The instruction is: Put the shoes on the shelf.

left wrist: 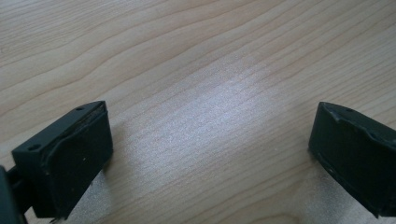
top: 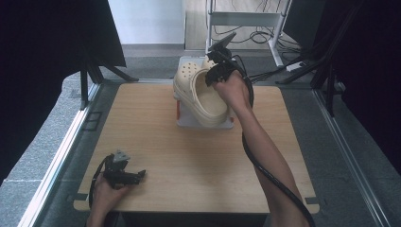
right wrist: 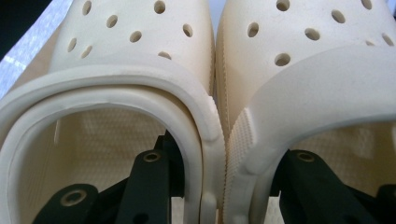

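Your right gripper (top: 213, 75) clamps both clogs (top: 201, 92) by their inner walls, above the far box (top: 227, 125). Left gripper (left wrist: 210, 154) rests apart, near-left. A jolt could slip one clog loose.

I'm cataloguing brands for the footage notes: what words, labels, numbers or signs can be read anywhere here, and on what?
None can be read.
The pair of cream perforated foam clogs shows only holes and texture, no logo.
The light wooden table and the white box under the clogs show no lettering.

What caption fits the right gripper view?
Right gripper pinching two cream perforated foam clogs together, one jaw inside each.
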